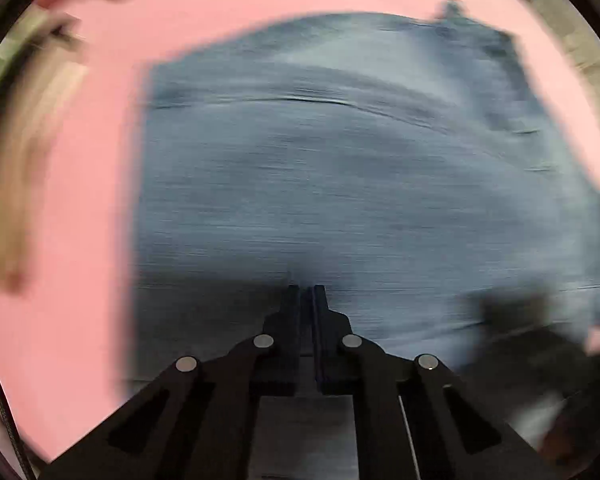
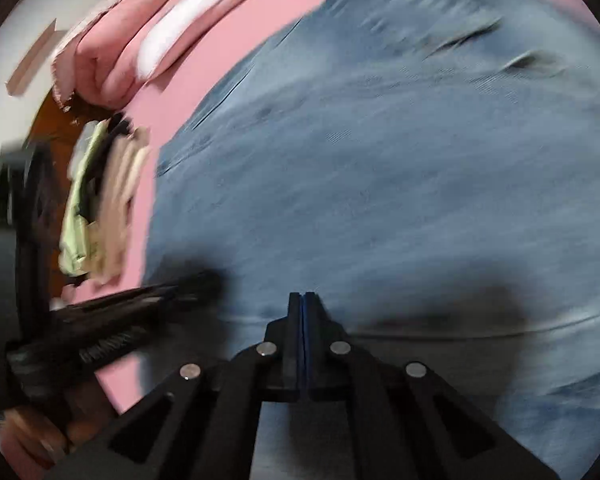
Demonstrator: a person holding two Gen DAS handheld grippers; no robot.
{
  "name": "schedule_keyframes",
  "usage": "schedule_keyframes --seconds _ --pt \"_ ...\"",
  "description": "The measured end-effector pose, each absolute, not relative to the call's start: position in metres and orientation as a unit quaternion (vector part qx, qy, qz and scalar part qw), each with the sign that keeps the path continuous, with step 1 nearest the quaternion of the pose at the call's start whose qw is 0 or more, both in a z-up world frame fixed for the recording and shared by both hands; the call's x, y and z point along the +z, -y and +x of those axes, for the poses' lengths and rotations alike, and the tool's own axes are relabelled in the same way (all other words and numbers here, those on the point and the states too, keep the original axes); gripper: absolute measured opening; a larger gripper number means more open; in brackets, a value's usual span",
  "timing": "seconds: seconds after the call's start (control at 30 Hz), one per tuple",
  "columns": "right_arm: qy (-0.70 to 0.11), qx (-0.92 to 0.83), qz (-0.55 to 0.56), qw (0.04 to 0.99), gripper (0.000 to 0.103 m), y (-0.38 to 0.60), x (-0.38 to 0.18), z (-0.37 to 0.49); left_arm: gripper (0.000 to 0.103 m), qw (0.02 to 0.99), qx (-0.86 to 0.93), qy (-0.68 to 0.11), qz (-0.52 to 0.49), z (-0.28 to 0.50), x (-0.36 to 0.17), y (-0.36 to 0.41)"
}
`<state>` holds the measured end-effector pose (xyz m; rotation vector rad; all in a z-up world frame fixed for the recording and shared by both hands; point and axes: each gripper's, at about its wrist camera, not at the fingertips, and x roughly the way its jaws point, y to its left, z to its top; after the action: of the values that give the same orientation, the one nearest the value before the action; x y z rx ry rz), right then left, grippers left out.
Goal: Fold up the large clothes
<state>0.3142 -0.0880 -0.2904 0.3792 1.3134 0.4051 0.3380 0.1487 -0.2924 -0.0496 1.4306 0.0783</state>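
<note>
Blue denim jeans (image 1: 340, 184) lie spread flat on a pink bed sheet (image 1: 80, 240), blurred in both views. Left gripper (image 1: 306, 292) and right gripper (image 2: 302, 296) hover above the denim, fingers pressed together, gripping nothing visible.

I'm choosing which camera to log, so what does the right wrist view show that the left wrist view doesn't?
Only the right wrist view: the left gripper over the fabric, folded pink bedding, a pale clothes pile. Only the left wrist view: the garment's far edge with a small tab. Both: blue denim garment on the pink sheet, heavy motion blur, closed jaws.
</note>
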Motion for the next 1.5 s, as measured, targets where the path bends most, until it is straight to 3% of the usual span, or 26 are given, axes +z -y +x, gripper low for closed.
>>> schedule_keyframes --seconds 0.13,0.2,0.27,0.4,0.5,0.67,0.8,0.9,1.0,1.17,1.27,1.4,1.5 --pt "-0.572 0.057 0.181 0.798 0.000 0.174 -0.279 0.306 0.005 0.753 0.052 -0.649 -0.096 0.317 -0.301 -0.209" --pt "-0.551 -0.038 0.146 0.821 0.000 0.203 -0.272 0.299 0.004 0.761 0.066 -0.640 -0.085 0.310 -0.301 -0.224" --pt "-0.547 -0.027 0.200 0.812 0.000 0.221 -0.269 0.296 0.004 0.765 0.071 -0.635 -0.080 0.308 -0.300 -0.225" --pt "-0.522 -0.052 0.130 0.841 0.003 0.191 -0.242 0.293 0.005 0.780 0.064 -0.620 -0.046 0.310 -0.275 -0.196" --pt "-0.497 0.077 0.185 0.844 0.003 0.156 -0.229 0.299 0.005 0.807 -0.023 -0.588 -0.059 0.315 -0.249 -0.163" --pt "-0.575 0.211 0.271 0.743 0.002 0.076 -0.281 0.333 0.006 0.779 -0.046 -0.619 -0.094 0.352 -0.275 -0.140" --pt "-0.576 0.211 0.272 0.742 0.000 0.051 -0.305 0.365 0.006 0.794 -0.026 -0.603 -0.080 0.397 -0.297 -0.143" --pt "-0.543 0.205 0.261 0.772 0.000 0.067 -0.309 0.388 0.002 0.804 -0.014 -0.591 -0.064 0.410 -0.302 -0.160" --pt "-0.530 0.165 0.260 0.790 0.000 0.121 -0.299 0.393 0.001 0.797 -0.007 -0.592 -0.118 0.414 -0.303 -0.197" --pt "-0.509 0.022 0.164 0.845 0.000 0.194 -0.279 0.373 0.001 0.803 0.007 -0.586 -0.110 0.416 -0.304 -0.237" --pt "-0.504 0.024 0.231 0.832 0.000 0.222 -0.283 0.367 0.001 0.806 0.001 -0.584 -0.097 0.415 -0.305 -0.247" --pt "-0.508 -0.026 0.180 0.842 0.000 0.193 -0.283 0.370 0.001 0.792 -0.010 -0.591 -0.153 0.415 -0.316 -0.269" --pt "-0.487 -0.057 0.264 0.830 0.000 0.201 -0.291 0.365 0.001 0.788 -0.029 -0.590 -0.171 0.412 -0.322 -0.280"
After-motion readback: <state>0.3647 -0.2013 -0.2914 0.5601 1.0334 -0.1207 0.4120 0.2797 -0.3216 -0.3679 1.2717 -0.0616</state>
